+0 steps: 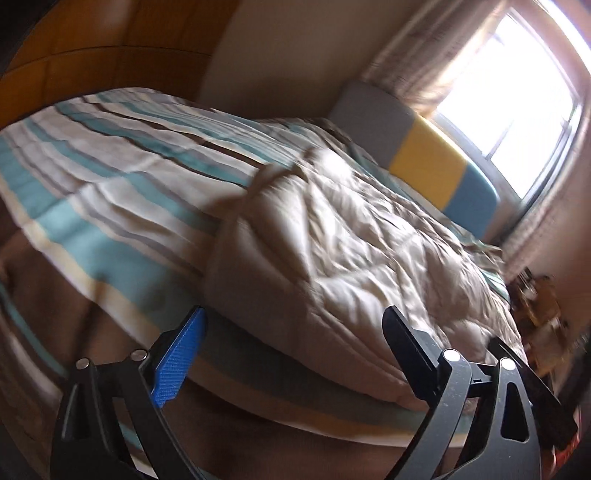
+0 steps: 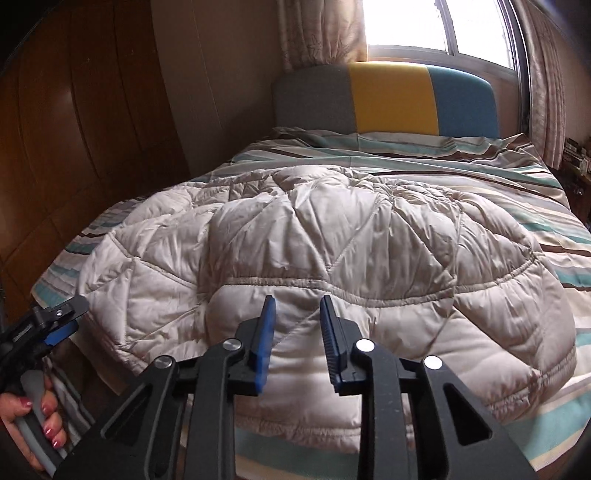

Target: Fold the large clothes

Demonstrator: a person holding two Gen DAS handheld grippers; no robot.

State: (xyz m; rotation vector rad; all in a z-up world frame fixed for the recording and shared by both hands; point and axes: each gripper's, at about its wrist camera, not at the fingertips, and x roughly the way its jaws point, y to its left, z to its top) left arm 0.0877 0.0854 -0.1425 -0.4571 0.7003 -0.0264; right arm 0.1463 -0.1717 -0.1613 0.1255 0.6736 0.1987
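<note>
A large beige quilted garment (image 2: 332,258) lies spread and puffy on the striped bed (image 2: 535,229). It also shows in the left wrist view (image 1: 351,251), blurred. My right gripper (image 2: 297,306) is open with a narrow gap, empty, just above the garment's near edge. My left gripper (image 1: 295,321) is wide open and empty, at the garment's near left corner by the bed's edge. It also shows in the right wrist view (image 2: 64,319), held by a hand at the lower left.
A grey, yellow and blue headboard (image 2: 388,99) stands at the far end under a bright window (image 2: 436,29) with curtains. A wooden wardrobe (image 2: 74,129) runs along the left. Cluttered items (image 1: 539,302) sit by the bed's right side.
</note>
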